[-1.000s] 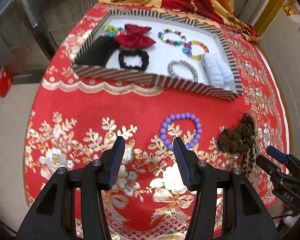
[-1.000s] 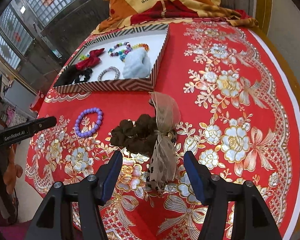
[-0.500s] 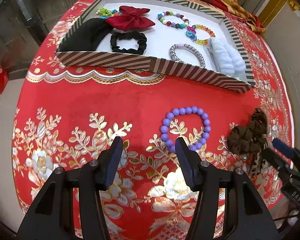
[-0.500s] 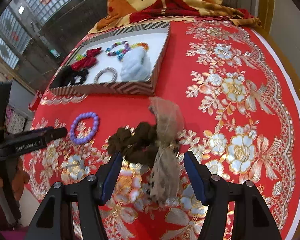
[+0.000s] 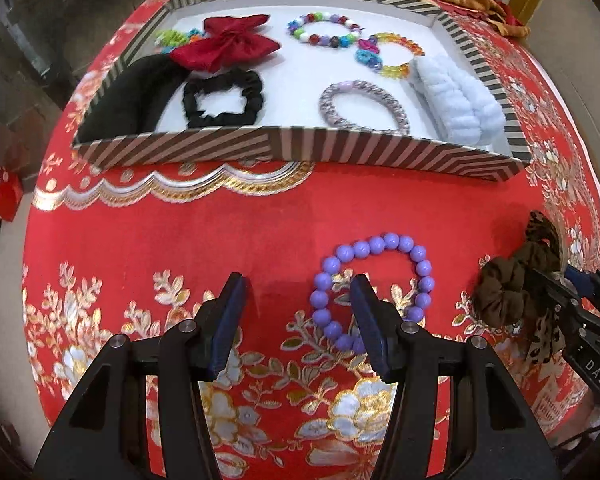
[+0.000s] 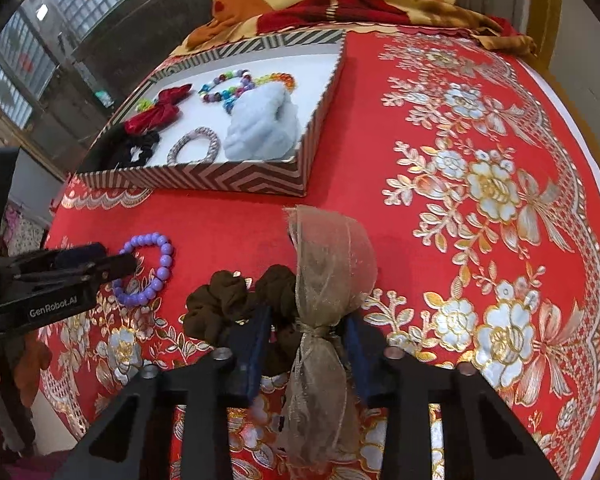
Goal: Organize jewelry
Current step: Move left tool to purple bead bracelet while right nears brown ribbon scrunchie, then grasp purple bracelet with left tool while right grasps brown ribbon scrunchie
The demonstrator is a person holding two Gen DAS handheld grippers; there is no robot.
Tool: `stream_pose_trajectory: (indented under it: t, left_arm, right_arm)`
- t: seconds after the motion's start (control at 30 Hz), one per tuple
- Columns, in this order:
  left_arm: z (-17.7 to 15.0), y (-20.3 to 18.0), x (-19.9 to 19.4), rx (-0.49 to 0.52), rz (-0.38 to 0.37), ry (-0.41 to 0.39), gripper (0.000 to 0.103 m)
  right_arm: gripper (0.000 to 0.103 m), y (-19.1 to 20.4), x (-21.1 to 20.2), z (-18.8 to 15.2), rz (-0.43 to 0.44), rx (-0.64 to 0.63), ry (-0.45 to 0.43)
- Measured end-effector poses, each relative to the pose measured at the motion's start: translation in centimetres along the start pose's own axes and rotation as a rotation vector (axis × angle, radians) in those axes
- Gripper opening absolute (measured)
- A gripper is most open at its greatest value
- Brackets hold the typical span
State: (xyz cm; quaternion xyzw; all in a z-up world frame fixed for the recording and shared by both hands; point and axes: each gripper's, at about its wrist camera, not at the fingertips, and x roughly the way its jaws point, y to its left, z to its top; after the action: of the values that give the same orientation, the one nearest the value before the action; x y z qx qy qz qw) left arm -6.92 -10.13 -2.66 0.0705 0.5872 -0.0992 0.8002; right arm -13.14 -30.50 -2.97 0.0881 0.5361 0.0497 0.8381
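Our right tongs have just been closing around the brown scrunchie with its sheer ribbon bow — the pads flank its knot, though we cannot tell if they press yet. Our left tongs stand wide, holding nothing, one finger inside the ring of the purple bead bracelet on the red embroidered worktop. Behind lies the striped tray — black scrunchie, red bow, bead bracelets, silver braided band, fluffy white scrunchie.
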Motion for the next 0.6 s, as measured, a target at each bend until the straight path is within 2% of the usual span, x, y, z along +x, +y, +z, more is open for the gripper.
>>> stream_pose_trajectory:
  t: [0.03,0.1,0.13,0.17,0.27,0.37,0.6]
  left_arm:
    - [0.0,-0.2,0.0,0.010,-0.002,-0.007,0.052]
    - [0.2,-0.4,-0.1,0.029,-0.013,-0.027,0.035]
    - [0.3,-0.7,-0.1,0.044,-0.022,-0.034,0.020]
    - [0.4,-1.0,-0.1,0.056,-0.028,-0.030,0.012]
    - [0.4,-1.2,-0.1,0.057,-0.030,-0.001,0.008]
    - [0.4,-0.9,-0.4,0.027,-0.078,0.034,0.008]
    - [1.4,-0.3,-3.8,0.018,-0.123,-0.007,0.008]
  right_arm:
    - [0.028,0.1,0.0,0.0,-0.003,-0.010,-0.004]
    - [0.024,0.3,0.1,0.0,-0.002,-0.020,-0.008]
    - [0.023,0.3,0.1,0.0,0.000,-0.021,-0.010]
    - [0.022,0.2,0.1,0.0,0.005,-0.020,-0.012]
    - [0.020,0.2,-0.4,0.0,0.020,-0.018,-0.024]
    - [0.020,0.2,-1.6,0.0,0.027,-0.024,-0.046]
    - [0.020,0.1,-4.4,1.0,0.067,-0.015,-0.095]
